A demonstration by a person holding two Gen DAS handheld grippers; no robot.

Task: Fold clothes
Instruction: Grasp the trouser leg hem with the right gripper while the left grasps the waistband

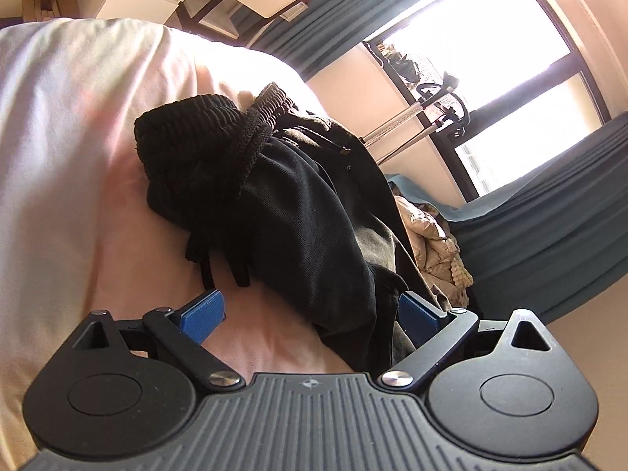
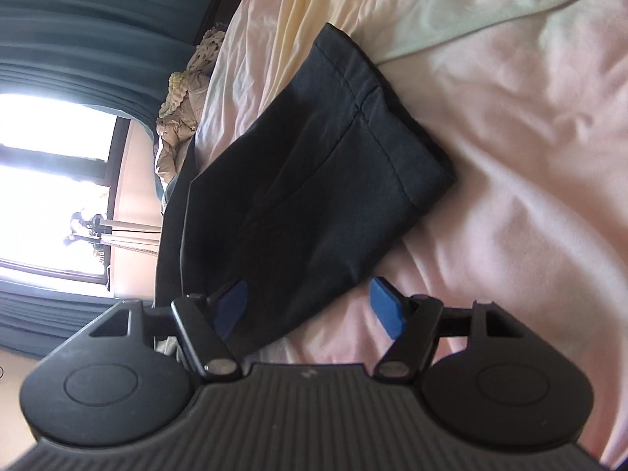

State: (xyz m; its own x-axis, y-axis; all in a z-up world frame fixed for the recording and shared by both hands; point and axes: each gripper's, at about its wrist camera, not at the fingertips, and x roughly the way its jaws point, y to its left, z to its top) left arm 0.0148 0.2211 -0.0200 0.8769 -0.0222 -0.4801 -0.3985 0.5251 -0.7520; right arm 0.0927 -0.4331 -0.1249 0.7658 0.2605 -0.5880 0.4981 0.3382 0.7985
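Both our left gripper (image 1: 310, 310) and right gripper (image 2: 312, 306) gape wide astride the dark trousers (image 2: 306, 180) on the bed (image 2: 510, 157), seemingly to pinch an edge.

A bedroom in a home: a bed (image 2: 510, 125) spread with a rumpled pale pink sheet fills both views. Beyond the bed stands a tall window (image 1: 506, 78) (bright with daylight) flanked by teal curtains (image 1: 549, 227), and a beige quilted jacket (image 1: 431, 243) is heaped at the bed's edge.
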